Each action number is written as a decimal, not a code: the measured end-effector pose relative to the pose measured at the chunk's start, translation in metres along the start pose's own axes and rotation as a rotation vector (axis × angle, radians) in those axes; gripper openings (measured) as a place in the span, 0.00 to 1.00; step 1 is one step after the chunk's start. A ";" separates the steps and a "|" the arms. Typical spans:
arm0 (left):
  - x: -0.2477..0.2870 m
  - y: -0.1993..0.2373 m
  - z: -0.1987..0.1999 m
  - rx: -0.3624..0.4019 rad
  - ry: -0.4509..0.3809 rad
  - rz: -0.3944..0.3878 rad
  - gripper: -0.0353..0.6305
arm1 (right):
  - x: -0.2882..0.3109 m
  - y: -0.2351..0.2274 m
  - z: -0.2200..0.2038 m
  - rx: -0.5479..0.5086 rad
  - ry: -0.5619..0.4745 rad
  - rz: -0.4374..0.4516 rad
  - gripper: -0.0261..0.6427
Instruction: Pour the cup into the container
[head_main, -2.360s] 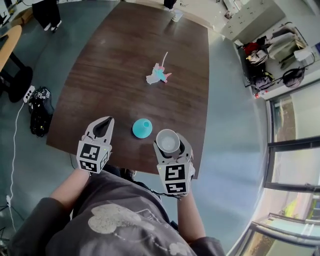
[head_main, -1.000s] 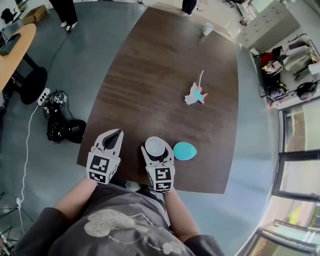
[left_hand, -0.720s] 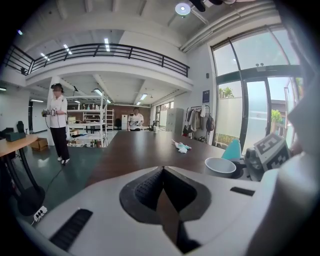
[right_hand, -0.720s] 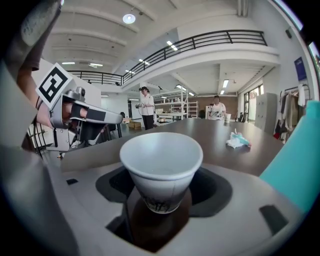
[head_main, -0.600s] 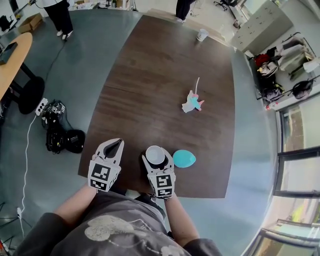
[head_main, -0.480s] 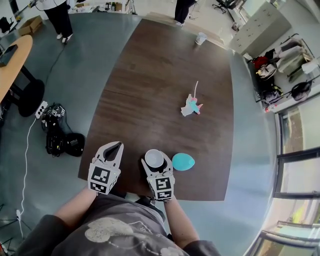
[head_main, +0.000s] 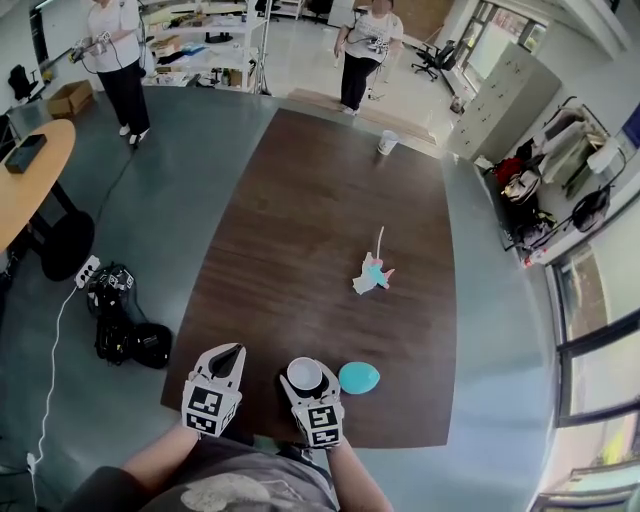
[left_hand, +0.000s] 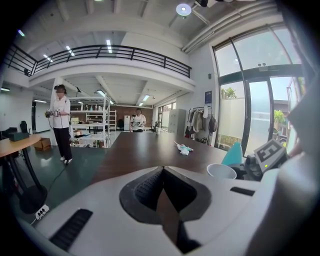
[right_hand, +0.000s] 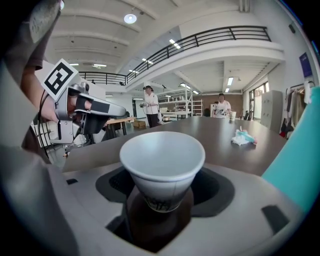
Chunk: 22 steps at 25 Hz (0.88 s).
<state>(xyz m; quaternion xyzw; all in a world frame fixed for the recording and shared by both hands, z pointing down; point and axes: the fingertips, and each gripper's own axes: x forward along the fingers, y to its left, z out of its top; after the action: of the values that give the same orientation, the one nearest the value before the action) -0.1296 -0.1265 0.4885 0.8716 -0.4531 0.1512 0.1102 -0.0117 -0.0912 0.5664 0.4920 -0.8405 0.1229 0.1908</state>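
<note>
A white paper cup (head_main: 305, 373) stands upright in my right gripper (head_main: 306, 384), which is shut on it near the table's near edge. In the right gripper view the cup (right_hand: 162, 157) fills the middle, its inside white with nothing showing in it. The teal container (head_main: 358, 377) sits on the dark wooden table (head_main: 320, 220) just right of the cup, apart from it, and shows as a teal edge (right_hand: 300, 160) in that view. My left gripper (head_main: 223, 362) hovers left of the cup, jaws shut with nothing in them (left_hand: 162, 169).
A pink-and-teal item (head_main: 370, 274) lies mid-table, and another white cup (head_main: 387, 142) stands at the far end. Two people (head_main: 360, 40) (head_main: 118, 50) stand beyond the table. A black bag with cables (head_main: 120, 335) lies on the floor left, near a round wooden table (head_main: 30, 180).
The right gripper carried the cup from the container's right side to its left, then held still. The head view tilted up, showing more of the room. The left gripper stayed put.
</note>
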 end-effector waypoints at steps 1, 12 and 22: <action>0.000 0.000 0.000 -0.002 0.000 0.002 0.06 | 0.001 0.000 0.000 0.003 -0.001 0.006 0.48; 0.000 0.000 0.004 -0.011 -0.010 0.034 0.06 | -0.008 0.007 -0.010 0.010 0.030 0.028 0.64; -0.005 -0.007 0.007 -0.041 -0.023 0.104 0.06 | -0.041 0.008 -0.016 -0.009 0.027 0.075 0.64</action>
<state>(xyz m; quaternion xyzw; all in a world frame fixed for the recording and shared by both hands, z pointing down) -0.1252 -0.1206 0.4796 0.8461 -0.5021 0.1373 0.1147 0.0031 -0.0491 0.5623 0.4576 -0.8563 0.1327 0.1995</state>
